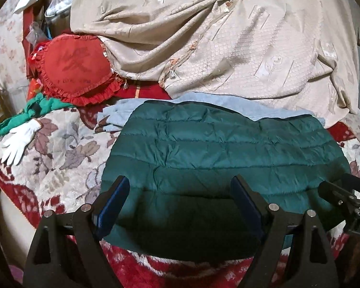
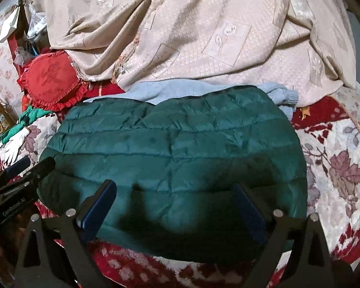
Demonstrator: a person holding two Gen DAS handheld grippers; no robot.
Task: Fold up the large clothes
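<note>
Folded teal quilted jacket (image 1: 218, 153) lies flat; left gripper (image 1: 180, 192) and right gripper (image 2: 175, 199) gape empty

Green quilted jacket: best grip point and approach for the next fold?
Grip the green quilted jacket by its near hem, one corner per hand-held gripper, coming in low from the near side. It lies flat, folded, with that edge free; the far edge overlaps the light blue garment.
</note>
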